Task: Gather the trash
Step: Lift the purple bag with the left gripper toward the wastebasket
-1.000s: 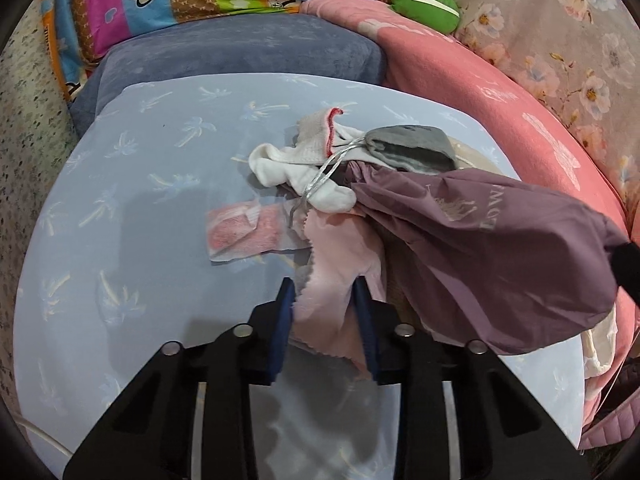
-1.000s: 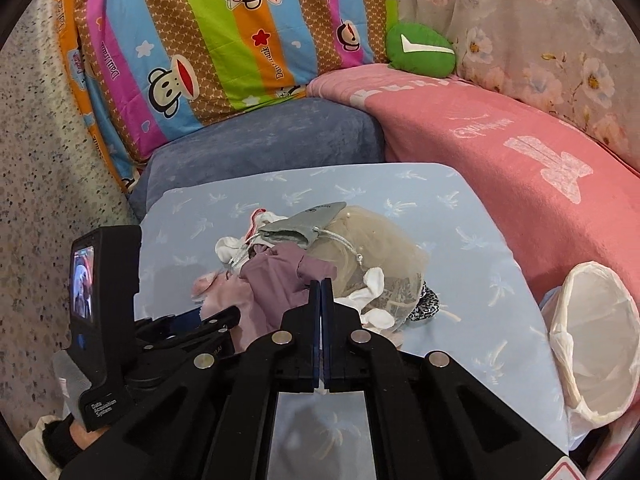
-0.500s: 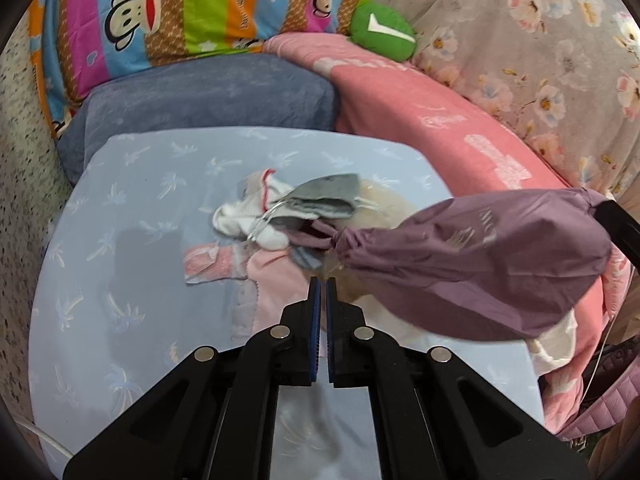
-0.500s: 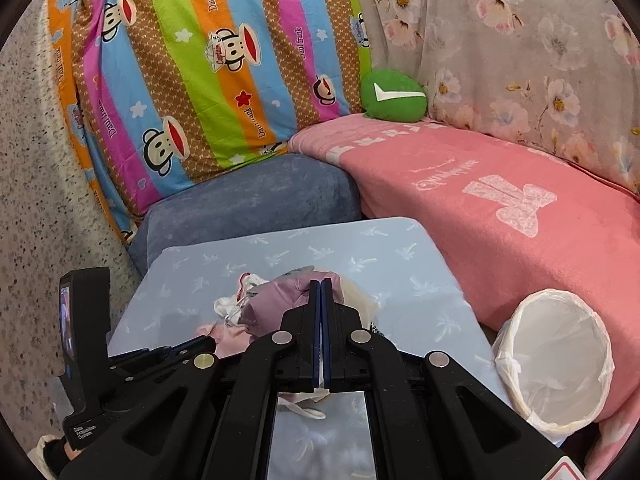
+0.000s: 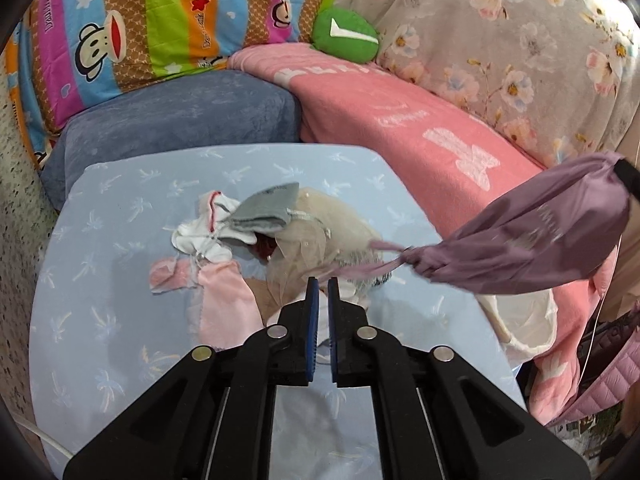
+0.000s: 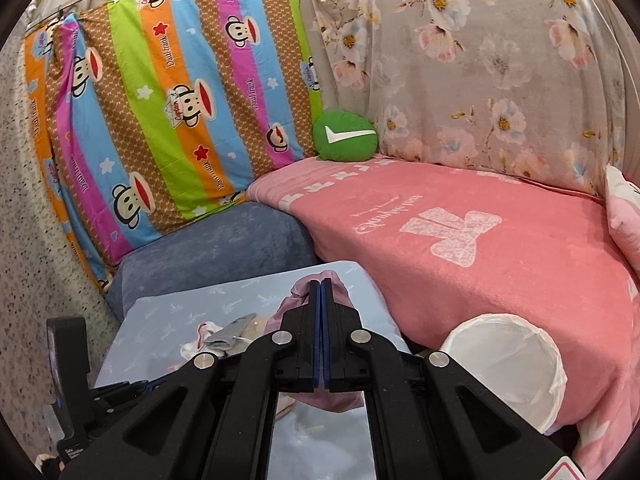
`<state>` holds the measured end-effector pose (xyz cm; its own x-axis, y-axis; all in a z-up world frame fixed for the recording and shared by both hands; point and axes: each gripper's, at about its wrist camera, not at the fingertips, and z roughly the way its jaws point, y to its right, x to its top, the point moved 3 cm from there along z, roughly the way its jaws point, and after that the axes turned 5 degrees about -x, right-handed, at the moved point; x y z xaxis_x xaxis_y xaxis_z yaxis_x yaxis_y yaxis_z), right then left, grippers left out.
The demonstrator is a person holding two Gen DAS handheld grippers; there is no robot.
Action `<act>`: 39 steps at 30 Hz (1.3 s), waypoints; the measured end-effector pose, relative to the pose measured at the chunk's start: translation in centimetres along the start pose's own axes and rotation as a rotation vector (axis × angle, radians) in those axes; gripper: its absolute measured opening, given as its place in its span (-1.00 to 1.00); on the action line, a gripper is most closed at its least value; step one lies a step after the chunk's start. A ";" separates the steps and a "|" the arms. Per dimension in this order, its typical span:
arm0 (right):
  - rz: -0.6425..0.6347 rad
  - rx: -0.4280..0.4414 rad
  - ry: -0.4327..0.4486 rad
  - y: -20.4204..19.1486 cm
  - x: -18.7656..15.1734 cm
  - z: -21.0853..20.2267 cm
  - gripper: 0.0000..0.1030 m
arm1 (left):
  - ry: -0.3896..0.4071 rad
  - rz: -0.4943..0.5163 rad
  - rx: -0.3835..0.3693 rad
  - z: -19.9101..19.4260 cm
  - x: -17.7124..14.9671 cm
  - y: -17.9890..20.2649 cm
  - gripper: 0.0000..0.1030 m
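A heap of trash lies on the light blue table (image 5: 120, 340): a white sock (image 5: 200, 236), a grey sock (image 5: 264, 212), a beige net bundle (image 5: 340, 236), a pink cloth (image 5: 228, 304) and a pink wrapper (image 5: 168, 276). My right gripper (image 6: 321, 282) is shut on a purple cloth bag (image 5: 528, 240), which hangs in the air right of the heap, its cord trailing left. My left gripper (image 5: 321, 280) hovers over the heap's near side; its jaws are opening by a narrow slit with nothing between them. A white-lined bin (image 6: 504, 364) stands at the table's right.
A blue-grey cushion (image 5: 180, 116) sits behind the table. A pink blanket (image 6: 480, 232) covers the seat on the right, with a green pillow (image 6: 346, 136) at its back. Striped and flowered sheets hang behind. The left gripper's body (image 6: 68, 380) shows low on the left.
My right gripper has risen and swung right, pulling the purple bag off the heap. My left gripper closed beside the pink cloth, rose without it, and now shows a slit.
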<state>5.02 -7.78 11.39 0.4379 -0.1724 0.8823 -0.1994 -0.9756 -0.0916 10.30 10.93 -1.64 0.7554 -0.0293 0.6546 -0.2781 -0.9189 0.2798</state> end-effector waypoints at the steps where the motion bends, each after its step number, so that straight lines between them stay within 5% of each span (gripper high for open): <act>1: 0.014 -0.008 0.003 0.9 0.1 -0.1 -1.00 | -0.009 0.001 0.005 0.4 -0.3 0.0 -0.57; 2: 0.022 -0.014 0.004 1.3 0.1 -0.2 -1.00 | -0.019 0.002 0.014 0.9 -0.6 0.0 -0.15; 4: 0.043 -0.028 0.008 2.6 0.3 -0.3 -1.00 | -0.016 0.005 0.039 1.8 -1.2 -0.1 0.29; 13: 0.071 -0.041 -0.009 4.9 -0.2 0.7 -1.00 | -0.135 0.013 0.084 6.8 -3.2 -0.1 0.29; 23: 0.070 -0.013 -0.067 4.3 -1.9 2.4 -1.00 | -0.166 -0.018 0.052 7.2 -3.0 -0.5 -0.85; 39: 0.107 -0.033 -0.015 6.7 -0.3 0.4 -1.00 | -0.060 0.058 -0.074 3.0 0.8 6.2 -0.92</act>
<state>3.93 -14.35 10.31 0.4254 -0.2777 0.8614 -0.2742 -0.9466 -0.1697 10.99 3.97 -1.46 0.7702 -0.1075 0.6287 -0.3641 -0.8835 0.2949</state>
